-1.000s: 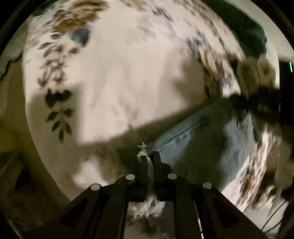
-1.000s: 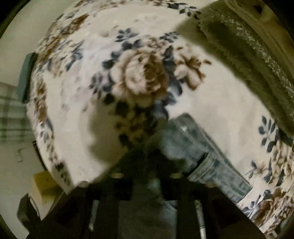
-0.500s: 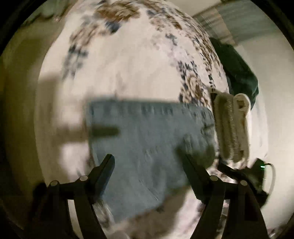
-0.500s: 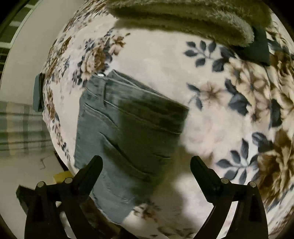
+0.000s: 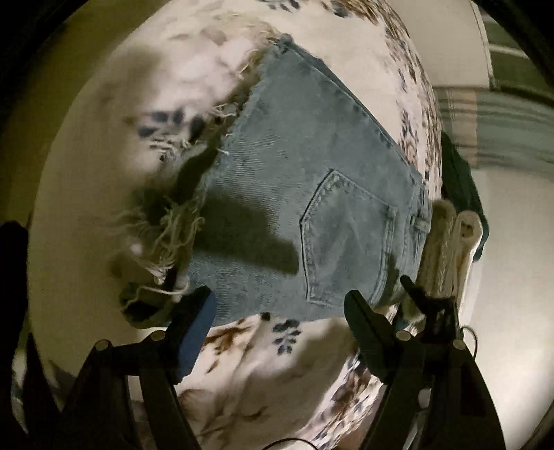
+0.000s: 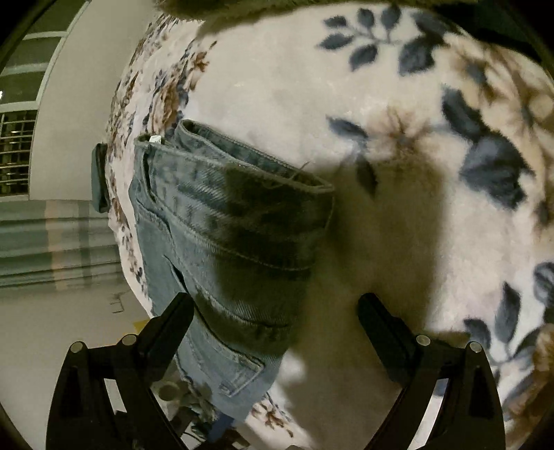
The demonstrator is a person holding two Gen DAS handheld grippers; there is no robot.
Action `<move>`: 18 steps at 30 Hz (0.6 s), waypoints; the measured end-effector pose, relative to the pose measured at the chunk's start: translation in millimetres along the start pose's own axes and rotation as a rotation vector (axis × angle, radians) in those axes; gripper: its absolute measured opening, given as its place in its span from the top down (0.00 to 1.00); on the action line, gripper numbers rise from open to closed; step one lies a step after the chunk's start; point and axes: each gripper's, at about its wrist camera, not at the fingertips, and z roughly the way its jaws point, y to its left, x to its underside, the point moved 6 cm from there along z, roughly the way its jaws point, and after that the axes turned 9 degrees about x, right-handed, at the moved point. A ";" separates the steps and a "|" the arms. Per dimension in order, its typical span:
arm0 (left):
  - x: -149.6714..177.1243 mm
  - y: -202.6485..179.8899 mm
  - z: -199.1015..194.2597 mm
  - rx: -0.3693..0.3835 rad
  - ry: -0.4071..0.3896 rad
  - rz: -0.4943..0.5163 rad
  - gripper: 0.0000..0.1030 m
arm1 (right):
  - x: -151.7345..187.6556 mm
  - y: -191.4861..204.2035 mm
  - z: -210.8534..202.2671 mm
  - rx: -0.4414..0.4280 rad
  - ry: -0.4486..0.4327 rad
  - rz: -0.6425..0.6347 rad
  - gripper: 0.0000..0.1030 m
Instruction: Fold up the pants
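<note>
Light blue denim pants (image 5: 311, 194) lie folded flat on a floral fleece blanket (image 5: 263, 367), back pocket up, frayed hems to the left. My left gripper (image 5: 280, 311) is open and empty, just above the pants' near edge. In the right wrist view the pants (image 6: 221, 235) show their waistband end as stacked layers. My right gripper (image 6: 273, 315) is open and empty, above the waistband corner, its left finger (image 6: 173, 318) over the denim.
A folded cream towel or cloth (image 5: 450, 242) and a dark green item (image 5: 460, 180) lie beyond the waistband. A dark fuzzy blanket (image 6: 277, 10) lies at the top of the right wrist view. The bed edge drops to floor (image 6: 69, 329) at left.
Both grippers were shut on the denim a second ago, then opened and let go. They have since drawn back and lower, and the pants now lie folded.
</note>
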 end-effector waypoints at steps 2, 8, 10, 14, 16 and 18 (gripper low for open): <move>0.2 -2.6 -2.8 0.013 -0.016 -0.033 0.27 | -0.7 2.6 2.4 -0.006 -0.003 -0.004 0.05; 17.1 2.9 -0.2 0.033 0.007 -0.091 0.27 | -0.1 15.3 3.3 -0.021 0.002 -0.039 0.05; 13.3 15.5 17.6 0.038 0.007 -0.139 0.27 | -0.7 15.7 5.1 -0.011 0.005 -0.042 0.05; -2.8 29.5 34.2 0.078 -0.063 -0.289 0.12 | -3.8 14.5 8.9 -0.002 0.001 -0.014 0.05; -7.6 19.2 31.0 0.096 -0.081 -0.300 0.12 | -5.3 15.5 9.3 -0.003 -0.008 -0.009 0.05; -18.3 11.7 20.2 0.129 -0.141 -0.305 0.12 | -7.3 17.3 8.6 -0.017 -0.026 -0.005 0.05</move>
